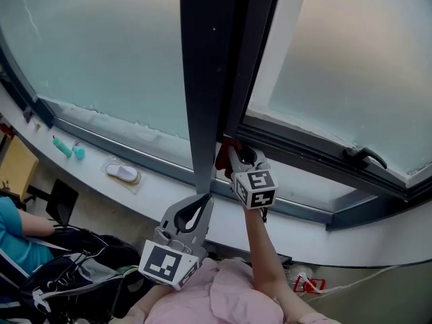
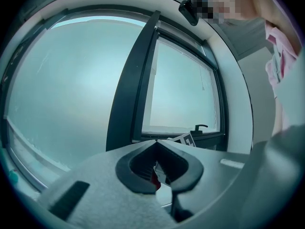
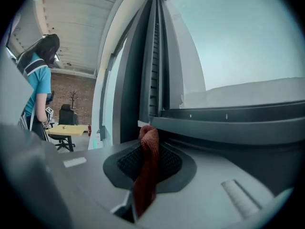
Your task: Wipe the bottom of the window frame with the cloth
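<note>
A red cloth (image 1: 223, 151) is pinched in my right gripper (image 1: 231, 155), which is shut on it and pressed to the bottom of the dark window frame (image 1: 297, 147), right beside the upright mullion (image 1: 206, 79). In the right gripper view the cloth (image 3: 147, 163) runs up between the jaws, and its bunched end touches the frame's lower rail (image 3: 224, 120). My left gripper (image 1: 200, 200) hangs lower, in front of the sill, shut and holding nothing. Its tips (image 2: 156, 142) meet in the left gripper view, and the right gripper's marker cube (image 2: 186, 138) shows just behind them.
On the white sill (image 1: 155, 208) to the left lie two teal items (image 1: 68, 148) and a white object in a clear wrapper (image 1: 122, 173). A black window handle (image 1: 364, 156) sits on the right sash. A person in a teal shirt (image 1: 15, 229) and dark bags (image 1: 74, 265) are at lower left.
</note>
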